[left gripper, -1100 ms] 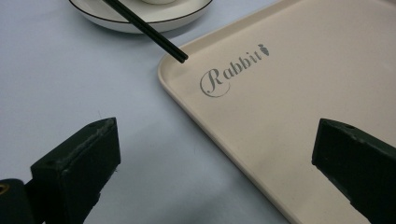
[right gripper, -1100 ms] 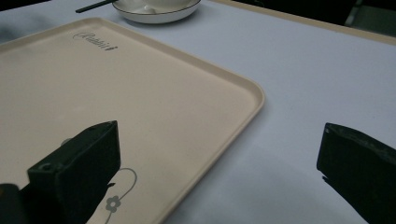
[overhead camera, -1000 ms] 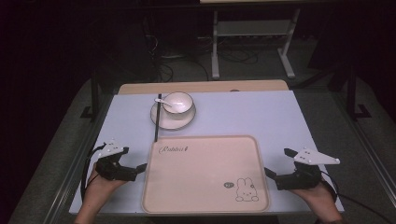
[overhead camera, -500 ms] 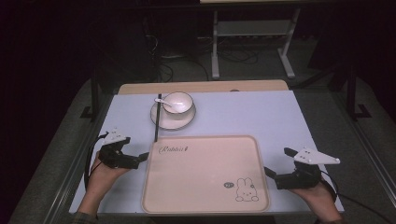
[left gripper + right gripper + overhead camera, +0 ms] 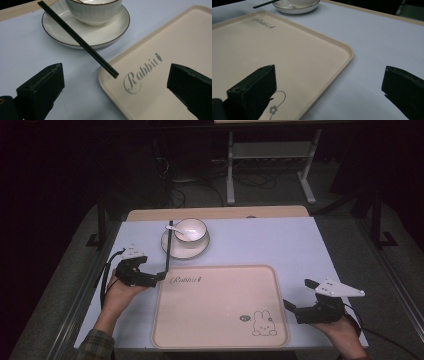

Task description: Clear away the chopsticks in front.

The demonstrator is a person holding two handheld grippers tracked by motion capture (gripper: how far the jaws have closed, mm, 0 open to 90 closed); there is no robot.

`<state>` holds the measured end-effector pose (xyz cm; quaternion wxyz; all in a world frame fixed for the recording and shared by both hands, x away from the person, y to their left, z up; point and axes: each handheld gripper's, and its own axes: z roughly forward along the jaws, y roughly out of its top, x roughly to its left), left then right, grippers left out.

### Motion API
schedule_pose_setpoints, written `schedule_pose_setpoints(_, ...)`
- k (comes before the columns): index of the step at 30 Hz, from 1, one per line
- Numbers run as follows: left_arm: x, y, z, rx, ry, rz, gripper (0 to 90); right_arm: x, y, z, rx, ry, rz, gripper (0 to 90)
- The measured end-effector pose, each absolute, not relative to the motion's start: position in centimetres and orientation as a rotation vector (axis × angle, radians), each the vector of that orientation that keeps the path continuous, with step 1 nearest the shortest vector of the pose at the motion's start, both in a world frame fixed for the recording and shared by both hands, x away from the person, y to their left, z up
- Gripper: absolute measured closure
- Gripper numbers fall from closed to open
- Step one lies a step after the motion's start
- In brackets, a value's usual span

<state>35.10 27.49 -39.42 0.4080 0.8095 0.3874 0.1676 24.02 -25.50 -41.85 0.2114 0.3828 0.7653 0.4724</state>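
A: Where are the chopsticks (image 5: 168, 251) right now?

B: Left of centre in the high view, a thin black pair running from the saucer (image 5: 172, 251) rim down to the upper left corner of the tray (image 5: 215, 340). In the left gripper view their near tip (image 5: 113, 73) rests on the tray's edge, just above the "Rabbit" lettering.

A: And the left claw (image 5: 159, 276)?

B: Released, jaws spread wide, pointing at that near tip and just beside it. Nothing is held. The right claw (image 5: 296, 299) is released too, low at the right of the frame beside the tray, well apart from the chopsticks.

A: How would you take them cleanly?

B: I'd bring the left claw forward until both sticks sit between the jaws, a little up from the tip, where they hang clear of the table. Close across both together, so neither rolls away, then lift gently; the far end leans on the saucer near the bowl (image 5: 190, 230), and a sideways drag might nudge it.
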Motion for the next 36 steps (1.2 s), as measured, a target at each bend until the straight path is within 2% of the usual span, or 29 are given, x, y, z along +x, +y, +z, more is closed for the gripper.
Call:
schedule_pose_setpoints(11, 39.5, 26.5, -39.0, 2.040, 1.020, 0.425, 0.4, 24.0, -25.8, -41.9, 1.078, 2.119, 1.318, 0.0)
schedule_pose_setpoints(16, 41.5, 26.1, -38.9, 2.051, 1.045, 0.452, 6.9, 23.9, -26.0, -42.0, 1.080, 2.113, 1.322, 0.0)
schedule_pose_setpoints(18, 42.1, 26.0, -38.9, 2.058, 1.051, 0.475, 14.9, 23.8, -26.0, -42.0, 1.089, 2.108, 1.324, 0.0)
schedule_pose_setpoints(23, 43.6, 25.6, -39.3, 2.100, 1.068, 0.492, 24.8, 23.8, -26.1, -42.0, 1.089, 2.107, 1.326, 0.0)
schedule_pose_setpoints(30, 45.1, 25.5, -40.4, 2.106, 1.117, 0.469, 44.4, 23.7, -26.2, -42.0, 1.097, 2.104, 1.330, 0.0)
schedule_pose_setpoints(36, 45.7, 25.1, -41.4, 2.123, 1.151, 0.448, 54.3, 23.8, -26.3, -42.0, 1.095, 2.105, 1.335, 0.0)
